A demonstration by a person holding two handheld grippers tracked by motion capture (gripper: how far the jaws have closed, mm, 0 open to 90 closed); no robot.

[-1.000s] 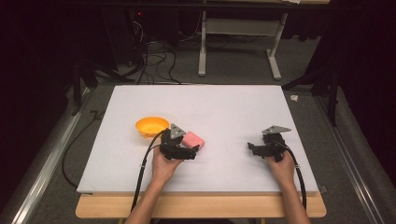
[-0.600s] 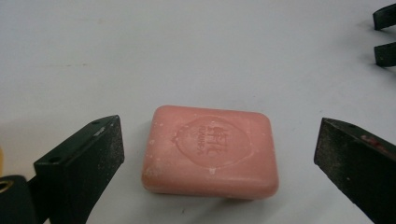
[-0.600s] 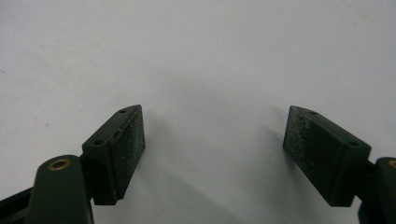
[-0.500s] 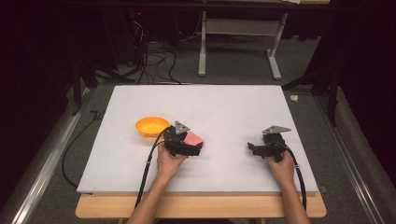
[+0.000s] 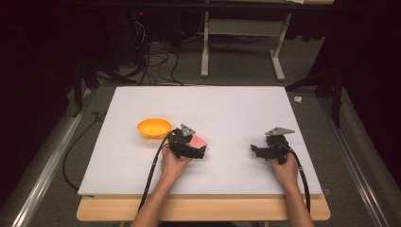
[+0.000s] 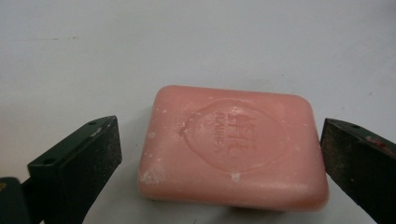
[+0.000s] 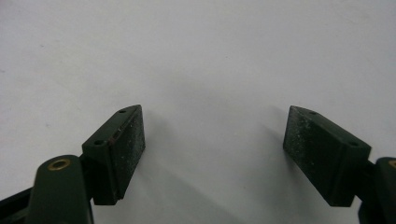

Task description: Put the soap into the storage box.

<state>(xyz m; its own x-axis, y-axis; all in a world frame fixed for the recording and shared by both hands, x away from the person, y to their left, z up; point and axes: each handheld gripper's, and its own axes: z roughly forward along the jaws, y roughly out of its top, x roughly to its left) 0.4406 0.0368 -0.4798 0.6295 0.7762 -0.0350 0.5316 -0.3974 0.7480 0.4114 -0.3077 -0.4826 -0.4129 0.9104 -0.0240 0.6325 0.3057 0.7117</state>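
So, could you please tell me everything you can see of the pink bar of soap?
The pink soap bar is a rounded rectangular block, waxy and matte, with an oval stamp of raised lettering on its top face and small pale nicks along its edges. It lies flat on the white table, a little way from the orange bowl. It sits between the open fingers of the left gripper, which have just been opening; there are gaps on both sides, so nothing but the table touches it.

Both grippers: black bodies, grey three-cornered plate on top, black cable trailing back along each bare forearm, no sleeves. Left gripper (image 5: pixel 201 152) jaws: black blocks with dark flat pads. Right gripper (image 5: pixel 254 150): same, screw holes in jaw tops, brass-ringed pivot hole, pads speckled.
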